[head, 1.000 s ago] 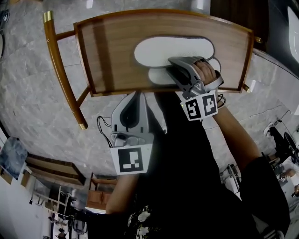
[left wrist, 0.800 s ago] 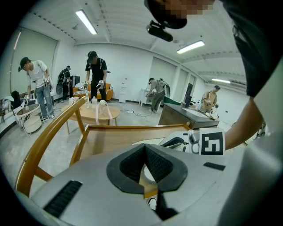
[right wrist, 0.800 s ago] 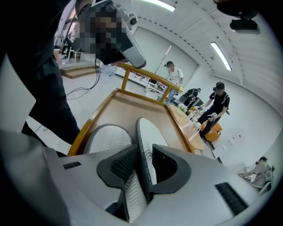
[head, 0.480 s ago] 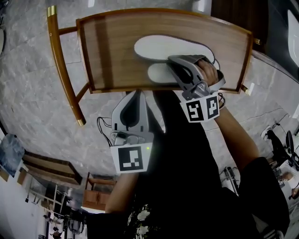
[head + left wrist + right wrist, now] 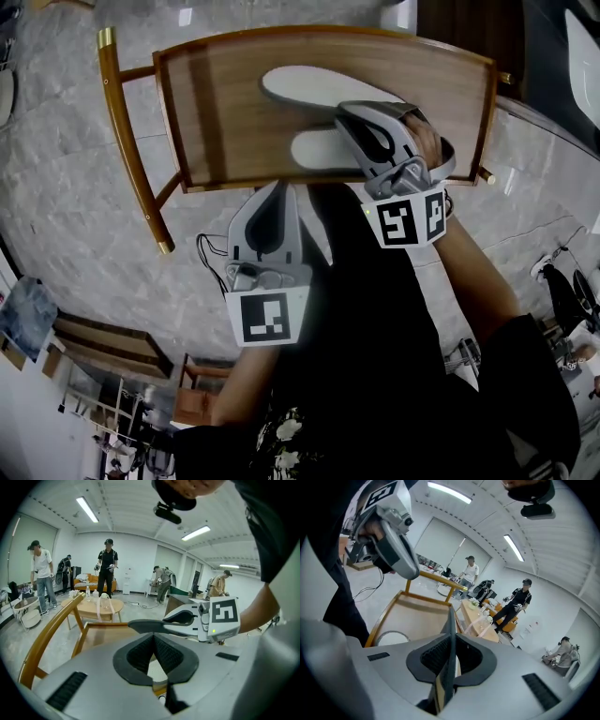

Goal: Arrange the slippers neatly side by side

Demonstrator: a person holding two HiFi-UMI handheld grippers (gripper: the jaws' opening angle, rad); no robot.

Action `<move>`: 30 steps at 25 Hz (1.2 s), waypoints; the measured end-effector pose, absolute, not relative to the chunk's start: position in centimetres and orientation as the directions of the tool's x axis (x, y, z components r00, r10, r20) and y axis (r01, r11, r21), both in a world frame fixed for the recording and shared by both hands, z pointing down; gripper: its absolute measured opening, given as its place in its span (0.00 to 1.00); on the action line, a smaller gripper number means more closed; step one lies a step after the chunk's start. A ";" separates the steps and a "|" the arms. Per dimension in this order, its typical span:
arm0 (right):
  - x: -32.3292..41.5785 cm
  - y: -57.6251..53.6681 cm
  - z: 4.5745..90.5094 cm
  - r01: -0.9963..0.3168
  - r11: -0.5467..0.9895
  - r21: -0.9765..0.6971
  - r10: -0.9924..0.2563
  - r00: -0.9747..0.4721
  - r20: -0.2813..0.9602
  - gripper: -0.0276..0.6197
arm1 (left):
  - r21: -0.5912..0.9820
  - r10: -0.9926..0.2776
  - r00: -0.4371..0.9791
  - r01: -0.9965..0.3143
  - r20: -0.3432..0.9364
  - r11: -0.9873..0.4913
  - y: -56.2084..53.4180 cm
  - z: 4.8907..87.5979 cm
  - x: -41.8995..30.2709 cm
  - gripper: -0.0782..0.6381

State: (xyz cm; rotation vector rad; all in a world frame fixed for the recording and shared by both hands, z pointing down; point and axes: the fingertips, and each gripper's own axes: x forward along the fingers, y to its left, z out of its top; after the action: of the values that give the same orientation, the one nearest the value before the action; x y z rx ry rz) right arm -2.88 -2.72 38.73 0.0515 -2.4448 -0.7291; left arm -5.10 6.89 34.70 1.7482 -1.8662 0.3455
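Far slipper [image 5: 319,86] and near slipper [image 5: 319,150]: plain white. Chair seat [image 5: 225,103]: brown wood grain, with an orange-brown frame. Leg cap [image 5: 105,37]: gold. Floor [image 5: 66,169]: grey, marbled. Left gripper [image 5: 278,190] and right gripper [image 5: 347,116]: grey shells, black pads, black-and-white square markers.

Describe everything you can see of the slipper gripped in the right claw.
The far slipper is flat, pale grey-white, with rounded ends, stretched across the wooden seat. The right claw is shut on its right end; the jaws have just been closing. In the right gripper view it shows edge-on, a thin dark strip between the pads. Wood shows between it and the second slipper.
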 end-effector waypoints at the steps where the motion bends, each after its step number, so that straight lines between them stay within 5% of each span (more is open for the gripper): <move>1: -2.9 -3.0 38.2 0.099 0.858 0.503 -0.203 -0.835 0.511 0.09 | 0.184 -0.834 0.003 -0.976 0.552 0.119 6.8 34.8 -5.0 0.11; 10: -1.0 -7.2 33.6 -0.173 0.923 0.343 -0.318 -0.847 0.426 0.09 | 0.201 -0.835 0.063 -0.978 0.546 0.058 5.2 35.1 -3.1 0.11; 30: 8.7 -12.6 33.8 -0.508 0.840 0.191 -0.533 -0.706 0.467 0.09 | 0.206 -0.795 0.242 -0.967 0.556 -0.150 1.2 35.5 1.3 0.11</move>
State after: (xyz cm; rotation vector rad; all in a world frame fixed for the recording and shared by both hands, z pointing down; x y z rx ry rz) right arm 8.74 -12.55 33.81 0.7629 -2.5002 -0.0648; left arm 1.25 1.18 35.51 1.9990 -1.6039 0.4325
